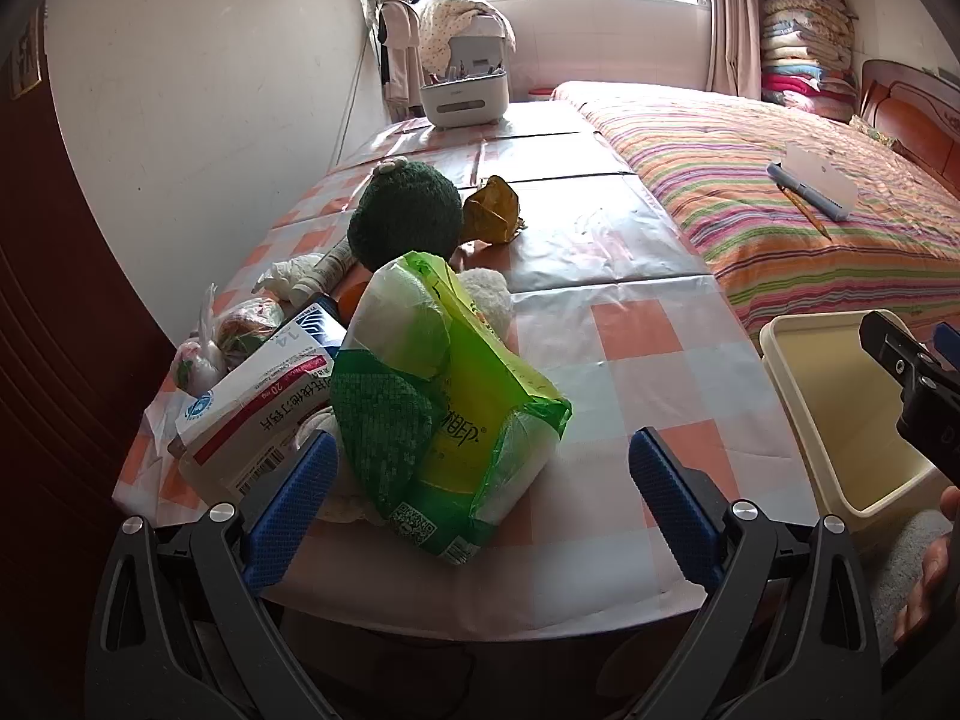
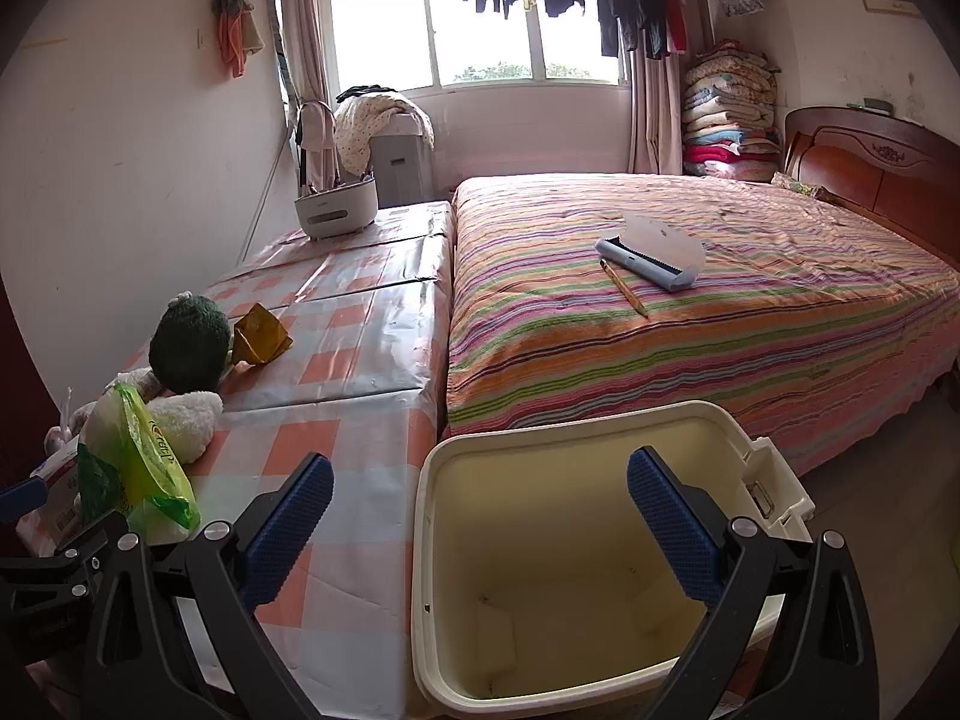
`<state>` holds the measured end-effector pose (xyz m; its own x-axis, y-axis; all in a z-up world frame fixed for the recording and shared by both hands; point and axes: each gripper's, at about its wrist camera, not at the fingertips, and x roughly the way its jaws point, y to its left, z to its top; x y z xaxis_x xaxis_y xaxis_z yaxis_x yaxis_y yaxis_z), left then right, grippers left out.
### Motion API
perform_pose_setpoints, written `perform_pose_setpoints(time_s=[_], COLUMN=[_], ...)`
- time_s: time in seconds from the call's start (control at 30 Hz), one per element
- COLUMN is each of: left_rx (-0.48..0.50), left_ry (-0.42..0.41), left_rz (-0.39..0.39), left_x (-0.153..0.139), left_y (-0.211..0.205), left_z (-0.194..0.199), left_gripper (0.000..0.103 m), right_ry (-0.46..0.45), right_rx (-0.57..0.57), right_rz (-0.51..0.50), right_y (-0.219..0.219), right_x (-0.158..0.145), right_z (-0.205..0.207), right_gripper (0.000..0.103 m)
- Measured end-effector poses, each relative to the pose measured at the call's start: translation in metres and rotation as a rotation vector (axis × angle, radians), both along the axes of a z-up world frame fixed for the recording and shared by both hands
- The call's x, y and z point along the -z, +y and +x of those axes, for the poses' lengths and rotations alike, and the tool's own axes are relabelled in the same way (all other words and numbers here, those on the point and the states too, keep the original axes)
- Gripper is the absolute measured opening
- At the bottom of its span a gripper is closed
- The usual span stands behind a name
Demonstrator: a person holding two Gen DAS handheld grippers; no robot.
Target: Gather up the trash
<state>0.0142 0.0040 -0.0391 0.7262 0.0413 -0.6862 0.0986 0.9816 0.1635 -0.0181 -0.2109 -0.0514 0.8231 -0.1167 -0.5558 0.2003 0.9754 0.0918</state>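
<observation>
The left gripper has its fingers wide apart around the green bag near the table edge, and the right gripper is open too over the bin, so a bad squeeze might make the slippery bag slide off.

Green plastic bag is covering most of the white plush toy behind it; only a rounded white part is showing. The bag is also hiding the near corner of the medicine box, whose small print is reading too fine to make out. An orange thing is peeking out between bag and box; identity unclear. Bin is running off the right edge in the left wrist view. A hand is showing only partly at that same edge. Contents of the white container by the window are appearing too small to tell.
</observation>
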Motion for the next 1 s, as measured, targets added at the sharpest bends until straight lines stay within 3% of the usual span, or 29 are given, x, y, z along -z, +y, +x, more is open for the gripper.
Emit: perform_pose_setpoints(time_s=[0.63,1.0], left_rx=[-0.010,0.045], left_ry=[0.026,0.163], left_rz=[0.003,-0.098], left_x=[0.008,0.027], left_y=[0.010,0.022], left_z=[-0.001,-0.008], left_gripper=[0.096,0.096], right_ry=[0.022,0.035], right_rx=[-0.020,-0.023], right_rz=[-0.002,-0.018], right_y=[0.009,0.014], right_x=[0.004,0.007], right_z=[-0.003,0.002], right_gripper=[0.096,0.096])
